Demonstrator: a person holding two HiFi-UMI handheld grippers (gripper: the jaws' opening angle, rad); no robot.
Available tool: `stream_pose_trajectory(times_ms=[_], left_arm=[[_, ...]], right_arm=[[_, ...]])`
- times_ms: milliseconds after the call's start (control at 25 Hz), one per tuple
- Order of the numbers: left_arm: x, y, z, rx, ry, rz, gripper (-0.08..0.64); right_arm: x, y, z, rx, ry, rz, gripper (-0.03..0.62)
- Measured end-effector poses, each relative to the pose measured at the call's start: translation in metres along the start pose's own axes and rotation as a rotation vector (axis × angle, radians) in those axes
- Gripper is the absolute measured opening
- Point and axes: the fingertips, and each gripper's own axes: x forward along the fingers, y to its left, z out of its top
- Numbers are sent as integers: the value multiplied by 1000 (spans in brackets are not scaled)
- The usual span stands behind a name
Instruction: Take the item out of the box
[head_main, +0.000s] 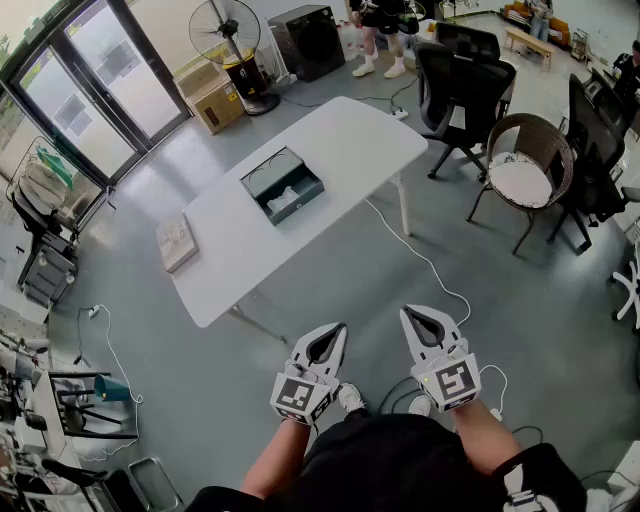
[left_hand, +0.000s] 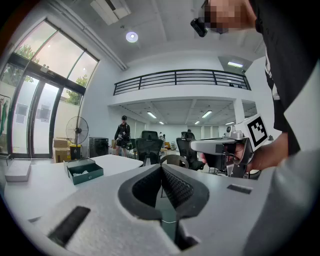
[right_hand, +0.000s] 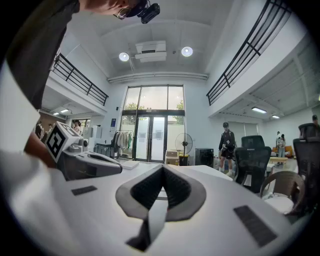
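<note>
The table (head_main: 330, 150) is viewed from high above by the head camera, which is aimed steeply down. The box (head_main: 283, 185) is seen well away, and the left gripper (head_main: 338, 332) and right gripper (head_main: 410, 316) close at the bottom edge. Each gripper view is taken low and roughly level along its own jaws (these fill the foreground). The left one is turned toward the distant box, the right one toward the glass doors (right_hand: 152, 137). The table, the fan (head_main: 225, 30) and the opposite gripper are shared by both.
</note>
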Motion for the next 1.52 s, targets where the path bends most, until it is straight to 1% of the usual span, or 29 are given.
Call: stream_pose_trajectory(times_ms=[240, 360, 440, 560, 840, 920, 1080, 1160, 1360, 1520], left_arm=[[-12, 2, 0, 0, -2, 3, 12], [-18, 7, -1, -3, -9, 12, 12], [-23, 12, 0, -4, -16, 16, 12], [-30, 24, -1, -10, -21, 24, 12], [-46, 63, -2, -17, -41, 25, 12], [-52, 75, -3, 3, -36, 20, 12], [-63, 92, -4, 77, -12, -9, 12], [-68, 101, -4, 88, -13, -22, 12], [-81, 128, -9, 62, -16, -7, 12], [-76, 141, -9, 35, -6, 3, 12]], right_arm=[[-2, 6, 1, -38, -27, -10, 3], [-1, 11, 2, -17, -29, -14, 5], [2, 16, 5, 5, -41, 0, 5], [11, 24, 8, 18, -43, 10, 6], [46, 49, 16, -8, -42, 9, 6], [56, 57, 17, -17, -39, 5, 6], [73, 69, 15, -3, -22, -20, 6], [81, 76, 14, -2, -18, -28, 6], [99, 97, 15, -31, -8, -10, 6], [112, 94, 14, -32, 0, -7, 6]])
